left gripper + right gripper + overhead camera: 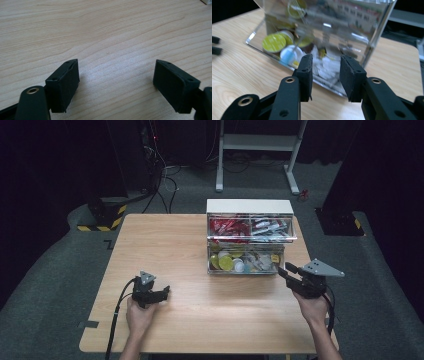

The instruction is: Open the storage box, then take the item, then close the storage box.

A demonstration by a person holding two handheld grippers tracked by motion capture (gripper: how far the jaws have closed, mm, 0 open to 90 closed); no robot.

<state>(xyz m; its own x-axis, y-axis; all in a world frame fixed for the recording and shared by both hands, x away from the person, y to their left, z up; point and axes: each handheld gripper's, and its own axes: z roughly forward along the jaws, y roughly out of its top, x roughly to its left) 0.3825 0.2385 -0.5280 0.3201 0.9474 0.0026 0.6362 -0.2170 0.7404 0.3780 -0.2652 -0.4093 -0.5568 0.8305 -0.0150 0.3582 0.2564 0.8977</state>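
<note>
Left hand (137,316): enters from bottom edge, forearm angled slightly inward, wrapped around rear of left gripper (163,294). Gripper held low over front-left area of table (165,240), nose pointing right and slightly forward. Grey three-cornered plate on top; black cable (118,312) trailing back past the wrist toward the table's near edge. In left gripper view: jaws spread wide, nothing between them, rectangular black pads (66,85) with matte rubbery faces and small screw recesses. Bare wood directly beneath.

Table: rectangular top with rounded corners, pale wood-grain laminate, smooth, light sheen under the left gripper.

Clear organiser box (250,236): on back-right part of table, well apart from left gripper. Two stacked tiers of transparent hard plastic with a white top panel. Upper tier divided into two compartments, red packets (227,226) at left, grey-and-red packets (270,227) at right. Lower tier holding round yellow-green capsules (225,262), one blue-and-white lid, assorted white sachets.

Right hand (314,306): enters from bottom right, forearm angled inward, gripping rear of right gripper (285,268). Gripper raised above the table edge, nose pointing left and forward at the box's lower front-right corner, near it; contact cannot be told. Jaws parted by a narrow gap, gripping nothing; black matte pads (305,75), brass-ringed screw holes on the linkage.
</note>
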